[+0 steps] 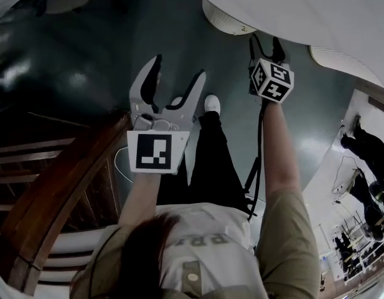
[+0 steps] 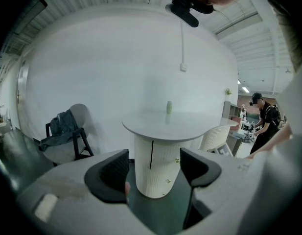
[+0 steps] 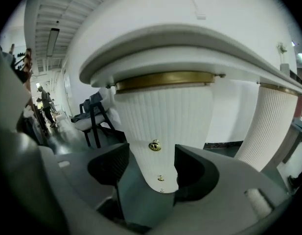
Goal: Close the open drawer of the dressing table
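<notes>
left gripper (image 1: 177, 73): jaws wide apart, held out front, tipped down a bit
right gripper (image 1: 266, 42): jaws spread wide too, sits further ahead than the left one, also angled down
left arm (image 1: 140, 201): bare forearm, bent and kept close to the body
right arm (image 1: 277, 148): stretched pretty much straight out, tan sleeve up top
</notes>
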The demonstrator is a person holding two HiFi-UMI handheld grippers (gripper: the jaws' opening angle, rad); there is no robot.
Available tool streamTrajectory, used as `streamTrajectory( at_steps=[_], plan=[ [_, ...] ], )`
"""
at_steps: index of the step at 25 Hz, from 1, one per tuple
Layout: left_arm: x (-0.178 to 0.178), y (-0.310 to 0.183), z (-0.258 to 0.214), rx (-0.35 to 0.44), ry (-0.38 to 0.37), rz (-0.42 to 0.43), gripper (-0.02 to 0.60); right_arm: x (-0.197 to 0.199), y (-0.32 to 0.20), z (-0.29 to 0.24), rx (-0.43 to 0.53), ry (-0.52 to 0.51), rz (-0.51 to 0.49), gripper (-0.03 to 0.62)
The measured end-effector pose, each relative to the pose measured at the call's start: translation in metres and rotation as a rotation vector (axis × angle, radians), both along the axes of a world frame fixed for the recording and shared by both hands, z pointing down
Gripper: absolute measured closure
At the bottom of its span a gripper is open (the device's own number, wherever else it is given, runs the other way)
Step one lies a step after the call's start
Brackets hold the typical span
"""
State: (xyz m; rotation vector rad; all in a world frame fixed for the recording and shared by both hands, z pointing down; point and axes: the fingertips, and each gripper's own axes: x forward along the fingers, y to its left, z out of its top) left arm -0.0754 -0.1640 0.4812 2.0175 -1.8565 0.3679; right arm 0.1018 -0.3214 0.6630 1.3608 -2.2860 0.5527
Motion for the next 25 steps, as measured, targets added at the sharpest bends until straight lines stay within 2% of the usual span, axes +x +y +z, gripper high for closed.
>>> streamTrajectory(
  at_steps=[5,8,14,17,21,25],
  plan=[
    [0.033,-0.006,-0.045,0.039,0.008,0.036,0.238,0.063,0.014,-0.056,-0.011,-0.03,0.061,0.299],
    [0.039,0.001,-0.085,0.071,0.023,0.06,0.238,0.091,0.035,-0.111,-0.002,-0.068,0.102,0.299],
    [0.043,0.013,-0.175,0.163,0.056,0.109,0.238,0.119,0.066,-0.266,0.122,-0.194,0.151,0.301],
    [0.046,0.018,-0.207,0.209,0.055,0.122,0.238,0.128,0.083,-0.331,0.219,-0.207,0.148,0.301],
    [0.053,0.019,-0.245,0.269,0.045,0.133,0.253,0.138,0.104,-0.39,0.31,-0.205,0.135,0.311],
    [0.061,0.017,-0.271,0.324,0.028,0.145,0.267,0.145,0.124,-0.421,0.374,-0.179,0.14,0.336]
  ],
)
